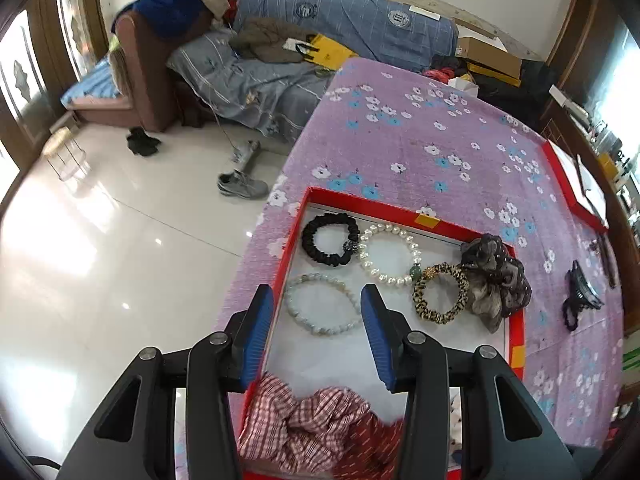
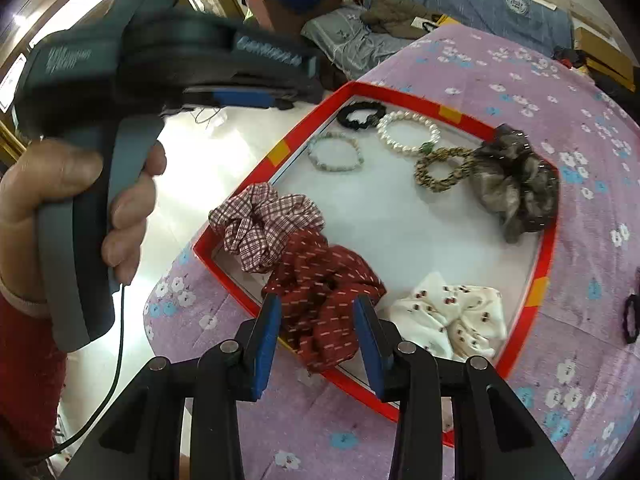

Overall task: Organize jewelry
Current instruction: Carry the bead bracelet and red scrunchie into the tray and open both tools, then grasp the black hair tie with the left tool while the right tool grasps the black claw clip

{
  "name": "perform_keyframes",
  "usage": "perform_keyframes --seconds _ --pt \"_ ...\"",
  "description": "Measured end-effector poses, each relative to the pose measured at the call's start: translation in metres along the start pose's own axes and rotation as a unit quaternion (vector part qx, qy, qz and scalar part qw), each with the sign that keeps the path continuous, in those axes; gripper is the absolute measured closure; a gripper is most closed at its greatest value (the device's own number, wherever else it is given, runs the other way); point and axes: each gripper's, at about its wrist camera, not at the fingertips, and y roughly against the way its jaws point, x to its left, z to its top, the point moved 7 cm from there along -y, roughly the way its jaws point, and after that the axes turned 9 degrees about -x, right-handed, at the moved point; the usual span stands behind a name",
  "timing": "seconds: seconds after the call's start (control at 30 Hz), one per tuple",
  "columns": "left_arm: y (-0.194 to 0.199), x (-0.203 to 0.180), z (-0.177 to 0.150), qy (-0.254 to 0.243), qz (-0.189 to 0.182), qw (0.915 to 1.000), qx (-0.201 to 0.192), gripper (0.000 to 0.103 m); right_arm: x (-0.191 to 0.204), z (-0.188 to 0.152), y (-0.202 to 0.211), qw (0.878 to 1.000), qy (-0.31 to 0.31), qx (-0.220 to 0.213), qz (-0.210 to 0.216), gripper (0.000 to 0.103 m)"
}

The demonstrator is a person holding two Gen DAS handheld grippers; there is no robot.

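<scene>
A red-rimmed tray (image 1: 384,208) (image 2: 548,240) on the purple flowered cloth holds a pale bead bracelet (image 1: 322,304) (image 2: 336,151), a pearl bracelet (image 1: 390,254) (image 2: 408,134), a black scrunchie (image 1: 330,238) (image 2: 360,114), a leopard scrunchie (image 1: 440,292) (image 2: 438,170), a grey-brown scrunchie (image 1: 496,280) (image 2: 516,184), a checked scrunchie (image 1: 288,420) (image 2: 264,220), a dark red scrunchie (image 2: 324,296) and a white printed scrunchie (image 2: 452,316). My left gripper (image 1: 318,300) is open and empty above the pale bracelet. My right gripper (image 2: 316,312) is open, with the dark red scrunchie lying between its fingers.
A black hair clip (image 1: 580,300) and a second red tray (image 1: 576,184) lie on the cloth to the right. A black hair tie (image 2: 632,316) lies right of the tray. A sofa (image 1: 280,60) with clothes and a shoe (image 1: 242,184) are beyond the table's left edge.
</scene>
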Motion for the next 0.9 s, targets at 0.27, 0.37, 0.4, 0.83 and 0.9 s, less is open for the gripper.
perform_keyframes --seconds 0.27,0.37,0.4,0.83,0.9 --pt "0.028 -0.014 -0.009 -0.033 0.027 0.999 -0.014 0.054 -0.02 -0.007 0.035 0.999 -0.029 -0.031 -0.007 0.052" --pt "0.035 -0.022 -0.013 -0.045 0.041 0.998 -0.019 0.054 -0.032 -0.011 0.045 0.998 -0.047 -0.039 -0.01 0.051" --pt "0.036 -0.025 -0.015 -0.048 0.043 0.9977 -0.019 0.054 -0.037 -0.013 0.049 0.998 -0.056 -0.041 -0.01 0.051" --pt "0.057 -0.077 -0.049 -0.088 0.06 0.9943 -0.01 0.054 -0.089 -0.043 0.092 0.991 -0.116 -0.059 -0.022 0.05" --pt "0.06 -0.088 -0.053 -0.092 0.059 0.994 -0.01 0.054 -0.097 -0.048 0.098 0.991 -0.121 -0.06 -0.023 0.05"
